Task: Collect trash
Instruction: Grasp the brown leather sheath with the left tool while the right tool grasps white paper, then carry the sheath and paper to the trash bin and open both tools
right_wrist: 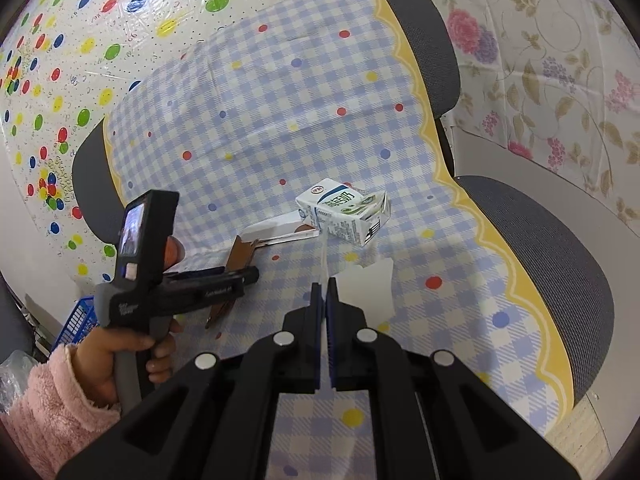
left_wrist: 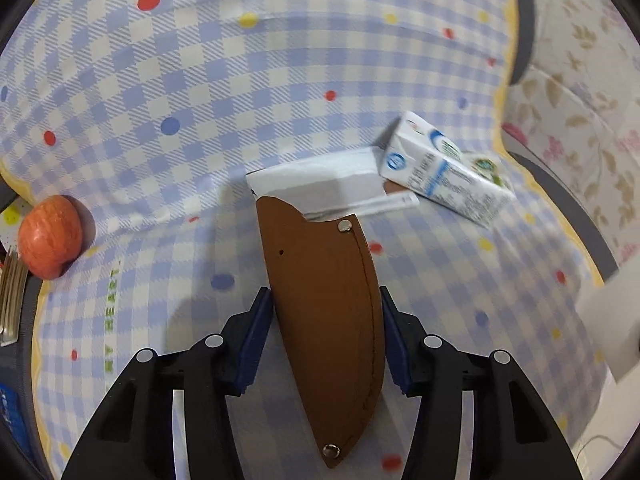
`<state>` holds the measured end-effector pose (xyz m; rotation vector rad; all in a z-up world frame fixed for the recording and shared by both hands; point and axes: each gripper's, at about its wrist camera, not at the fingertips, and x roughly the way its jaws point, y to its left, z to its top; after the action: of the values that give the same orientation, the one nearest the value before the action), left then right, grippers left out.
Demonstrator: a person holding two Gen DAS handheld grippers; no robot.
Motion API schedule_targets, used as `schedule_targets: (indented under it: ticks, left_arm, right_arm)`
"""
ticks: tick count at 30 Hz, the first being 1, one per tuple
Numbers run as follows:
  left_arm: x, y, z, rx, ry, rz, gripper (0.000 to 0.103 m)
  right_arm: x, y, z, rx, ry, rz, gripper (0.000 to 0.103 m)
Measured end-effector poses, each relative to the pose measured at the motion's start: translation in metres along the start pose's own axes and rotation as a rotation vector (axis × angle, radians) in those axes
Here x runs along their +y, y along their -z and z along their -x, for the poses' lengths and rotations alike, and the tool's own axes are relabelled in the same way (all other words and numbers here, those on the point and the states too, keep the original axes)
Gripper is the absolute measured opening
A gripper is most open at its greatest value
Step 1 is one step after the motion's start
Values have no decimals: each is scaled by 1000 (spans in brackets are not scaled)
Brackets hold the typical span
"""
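Left gripper [left_wrist: 326, 296] jaws half-spread around stitched brown leather sheath [left_wrist: 328, 320], contact unclear. Right gripper [right_wrist: 324, 286] clenched on white tissue [right_wrist: 370, 292]. Glossy milk carton [left_wrist: 444, 168] at 1 o'clock on checkered cloth [left_wrist: 200, 100].

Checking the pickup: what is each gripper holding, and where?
The left gripper straddles the brown leather sheath at its middle; whether the pads grip it cannot be told. The right gripper is shut, apparently pinching a thin white scrap by its edge.
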<state>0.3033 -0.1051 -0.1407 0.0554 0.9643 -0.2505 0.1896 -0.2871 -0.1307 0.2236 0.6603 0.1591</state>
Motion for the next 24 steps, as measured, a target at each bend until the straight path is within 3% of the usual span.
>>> schedule_targets:
  ticks: [5,15,24]
  left_arm:
    - [-1,33,32,-23,73,-2,51]
    - [-7,112,112,-123,134,6,51]
    - [-30,136,146,-187,179,-49,51]
  right_arm:
    - [7,9,11,6,-17,3,3]
    - [32,45,32,50,-34,44,3]
    - [36,69,78,12,-1,53,3]
